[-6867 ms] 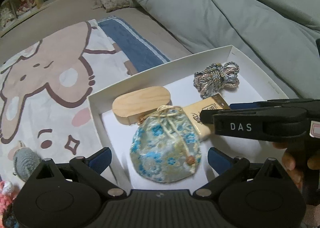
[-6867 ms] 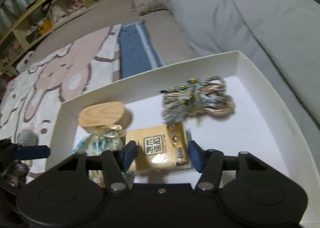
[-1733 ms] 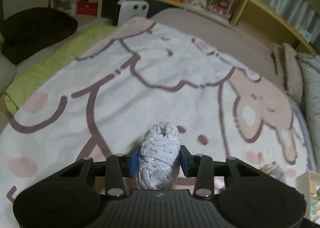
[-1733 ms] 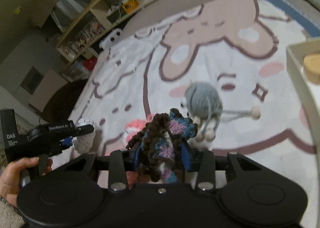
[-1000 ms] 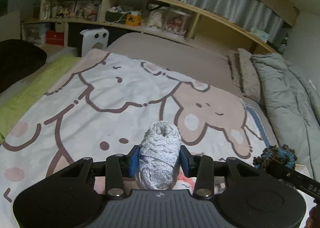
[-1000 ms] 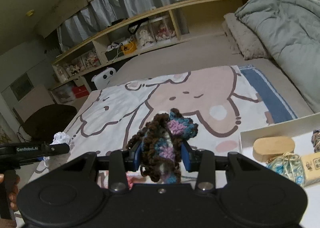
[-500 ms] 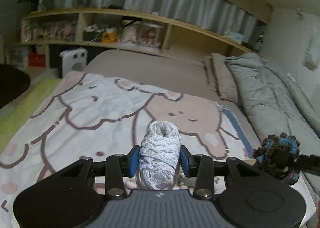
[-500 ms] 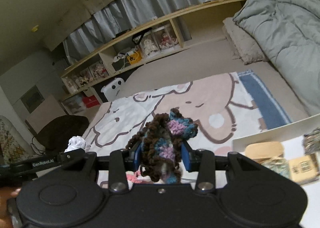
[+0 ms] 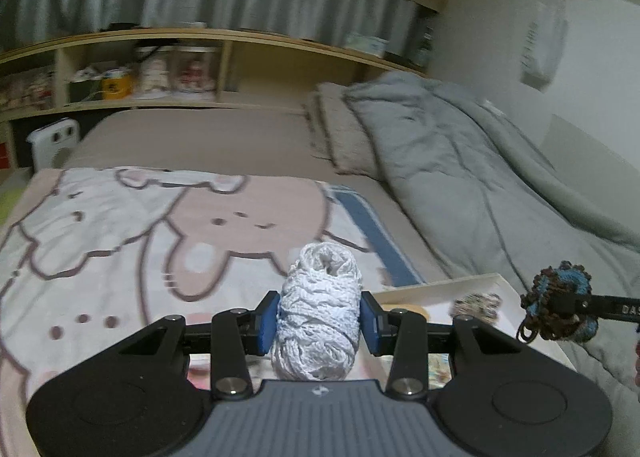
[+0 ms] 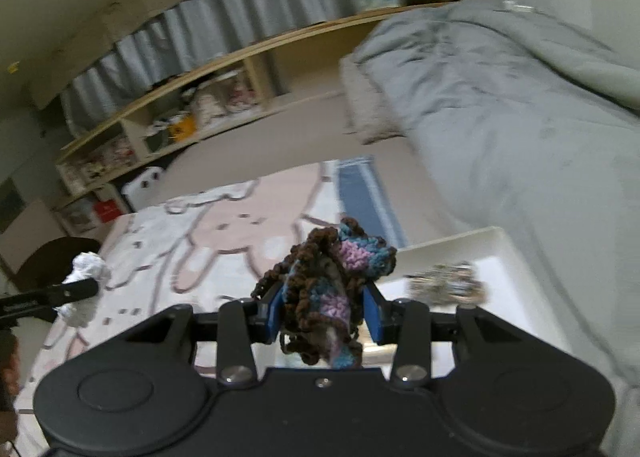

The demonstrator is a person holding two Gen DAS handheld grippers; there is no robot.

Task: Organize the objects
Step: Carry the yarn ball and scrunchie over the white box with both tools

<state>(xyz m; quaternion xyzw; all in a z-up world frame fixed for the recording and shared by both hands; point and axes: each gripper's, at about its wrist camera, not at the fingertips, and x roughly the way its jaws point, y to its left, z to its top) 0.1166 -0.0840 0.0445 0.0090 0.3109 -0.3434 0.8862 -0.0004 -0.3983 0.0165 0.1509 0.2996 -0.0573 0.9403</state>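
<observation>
A home bedroom: a grey duvet (image 9: 460,177), cartoon blanket (image 9: 160,225) and cluttered wooden shelf (image 9: 160,69).

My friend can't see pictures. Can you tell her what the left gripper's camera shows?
The left gripper squeezes a white ball of yarn above a cartoon blanket on a bed. At the right, the right gripper holds a brown and blue crochet piece over a white box.

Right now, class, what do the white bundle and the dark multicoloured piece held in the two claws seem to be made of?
White bundle: probably cotton cord or yarn, matte; twisted strands wound into a fat roll show.
Multicoloured piece: apparently crocheted yarn, soft and fuzzy; brown looped edging and pink, blue and purple stitch rows are visible. The exact fibre of either cannot be told.
</observation>
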